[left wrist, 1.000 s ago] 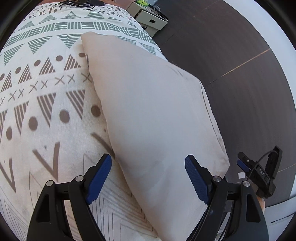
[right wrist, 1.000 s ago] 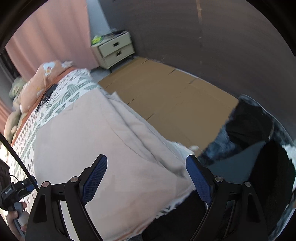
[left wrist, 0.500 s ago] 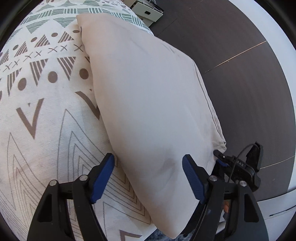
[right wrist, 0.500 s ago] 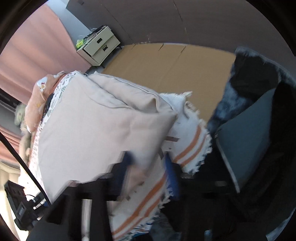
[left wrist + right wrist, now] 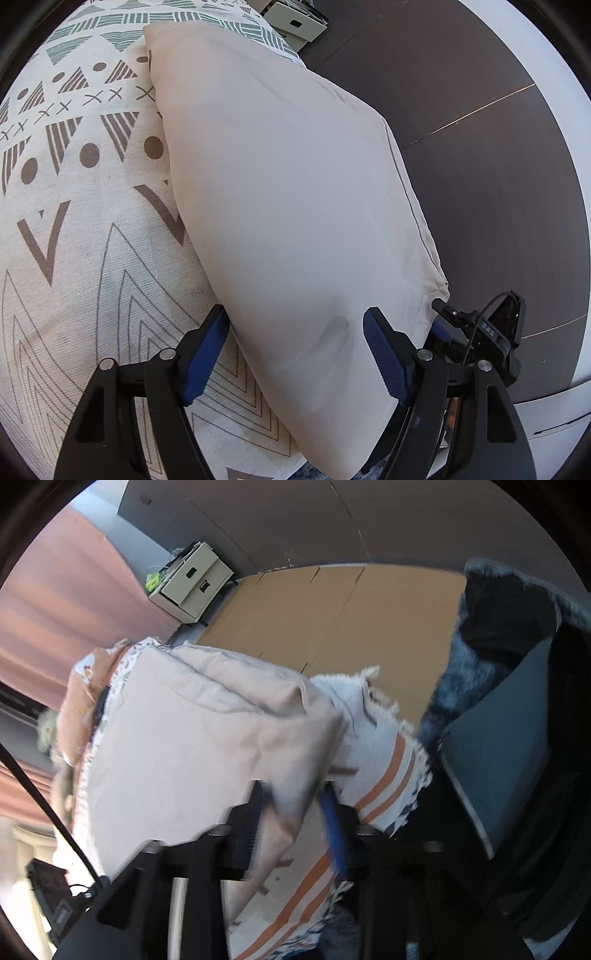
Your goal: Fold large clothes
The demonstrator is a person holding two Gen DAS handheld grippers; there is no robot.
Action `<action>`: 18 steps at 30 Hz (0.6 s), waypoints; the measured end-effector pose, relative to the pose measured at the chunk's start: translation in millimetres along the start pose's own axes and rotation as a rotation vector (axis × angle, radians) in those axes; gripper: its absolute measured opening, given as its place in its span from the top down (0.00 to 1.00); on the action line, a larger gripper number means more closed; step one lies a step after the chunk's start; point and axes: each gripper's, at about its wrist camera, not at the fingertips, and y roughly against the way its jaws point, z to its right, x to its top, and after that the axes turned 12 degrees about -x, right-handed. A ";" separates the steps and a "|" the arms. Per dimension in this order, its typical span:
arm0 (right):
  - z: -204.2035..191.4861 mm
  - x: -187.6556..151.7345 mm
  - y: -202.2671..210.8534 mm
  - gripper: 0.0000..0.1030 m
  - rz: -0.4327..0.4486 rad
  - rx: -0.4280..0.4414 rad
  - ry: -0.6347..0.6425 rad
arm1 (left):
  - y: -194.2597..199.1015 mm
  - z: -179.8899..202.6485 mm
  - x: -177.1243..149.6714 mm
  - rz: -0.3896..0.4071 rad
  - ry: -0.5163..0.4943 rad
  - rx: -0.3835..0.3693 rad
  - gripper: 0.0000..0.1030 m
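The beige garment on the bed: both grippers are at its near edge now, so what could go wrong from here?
1. The left gripper is open around the beige garment; if it closes shallow, it may miss a layer.
2. The right gripper looks closed on a corner in a blurred frame; it might also catch the orange-striped blanket underneath.
3. The garment lies near the bed's edge and could slide toward the floor.

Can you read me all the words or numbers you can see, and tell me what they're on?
Pale letters on the black device beside the beige cloth: too small to read.
Patterned bedspread: only shapes and crosses, no words.
Nothing else shows any writing.
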 end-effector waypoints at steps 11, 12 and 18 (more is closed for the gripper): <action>17.8 4.1 -28.0 0.80 -0.013 0.074 -0.036 | -6.7 3.6 2.5 -0.001 0.003 -0.042 0.27; 16.9 5.6 -27.3 0.81 -0.004 0.069 -0.036 | -8.6 4.5 2.6 -0.006 0.003 -0.046 0.27; 14.6 19.0 -31.3 0.81 0.017 0.041 -0.065 | -7.6 9.9 -3.1 -0.021 -0.011 0.001 0.27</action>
